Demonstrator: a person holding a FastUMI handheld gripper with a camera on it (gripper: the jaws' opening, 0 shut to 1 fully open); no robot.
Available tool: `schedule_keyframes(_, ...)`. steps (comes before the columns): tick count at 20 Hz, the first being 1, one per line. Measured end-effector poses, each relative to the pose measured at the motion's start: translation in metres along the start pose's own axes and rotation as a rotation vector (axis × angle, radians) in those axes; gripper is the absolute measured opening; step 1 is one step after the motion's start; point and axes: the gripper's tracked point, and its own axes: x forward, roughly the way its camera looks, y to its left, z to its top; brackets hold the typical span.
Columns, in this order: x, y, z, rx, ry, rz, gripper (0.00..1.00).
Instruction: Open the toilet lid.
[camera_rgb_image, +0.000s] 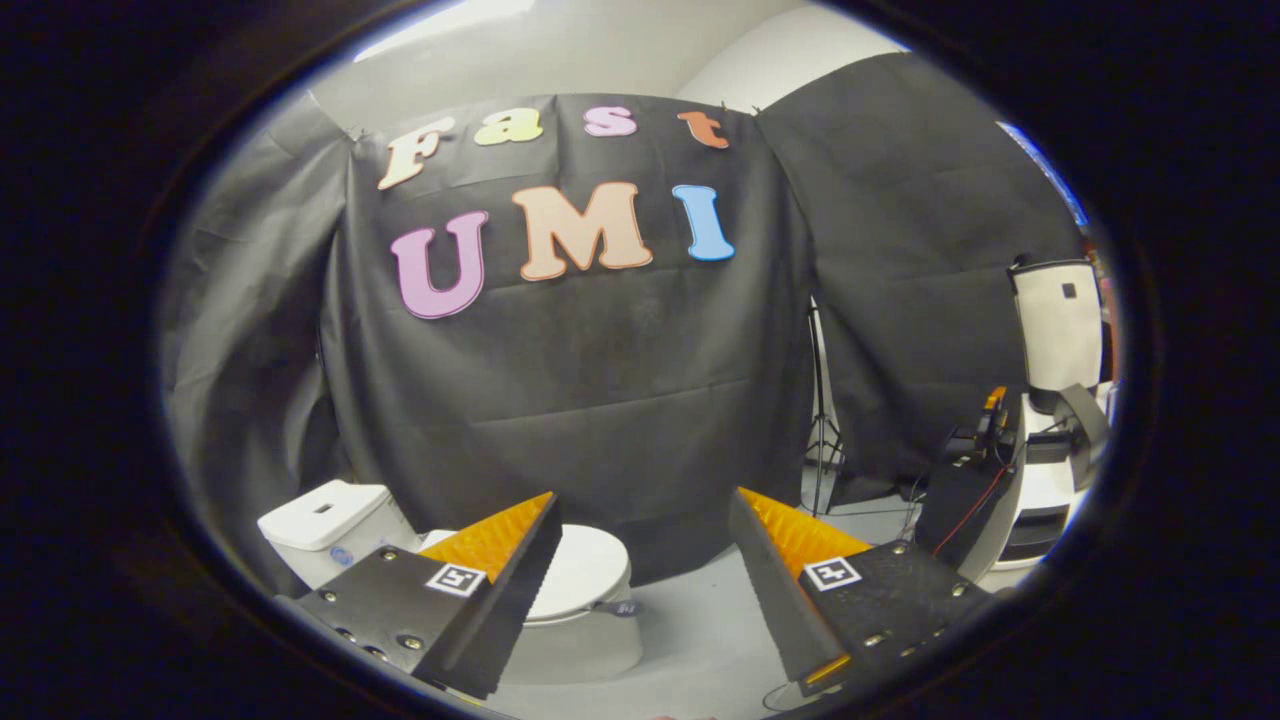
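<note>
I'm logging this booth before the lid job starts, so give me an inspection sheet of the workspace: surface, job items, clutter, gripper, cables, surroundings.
Surface: pale grey floor, bare between the fingers.
Job's things: white ceramic toilet with its rounded white lid down and shut; white boxy cistern behind it. A small dark tab hangs at the lid's front edge.
Clutter: white machine with dark fittings beyond the right finger.
Grippers: gripper open, fingers wide apart, holding nothing; the left finger overlaps the lid in view, contact not seen.
Cables: red wire running down the machine; thin dark cable on the floor below the right finger.
Surroundings: black cloth wall; dark tripod stand against it.
</note>
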Motion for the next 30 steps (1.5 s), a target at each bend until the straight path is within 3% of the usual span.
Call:
schedule_keyframes(4, 0.004, 0.004, 0.023, 0.051, -0.082, -0.001, 0.92)
schedule_keyframes(7, 0.015, 0.012, 0.046, 0.195, -0.203, 0.036, 0.9)
schedule_keyframes(9, 0.03, 0.014, 0.037, 0.314, -0.219, 0.053, 0.88)
schedule_keyframes(11, 0.05, -0.003, 0.005, 0.406, -0.17, -0.01, 0.88)
schedule_keyframes(13, 0.071, -0.025, -0.034, 0.506, -0.11, -0.124, 0.75)
schedule_keyframes(14, 0.079, -0.028, -0.05, 0.569, -0.107, -0.142, 0.68)
schedule_keyframes(19, 0.097, -0.018, -0.133, 0.818, -0.086, -0.203, 0.68)
schedule_keyframes(26, 0.116, 0.011, -0.251, 0.91, 0.1, -0.284, 0.68)
schedule_keyframes(30, 0.13, 0.023, -0.285, 0.983, 0.149, -0.288, 0.68)
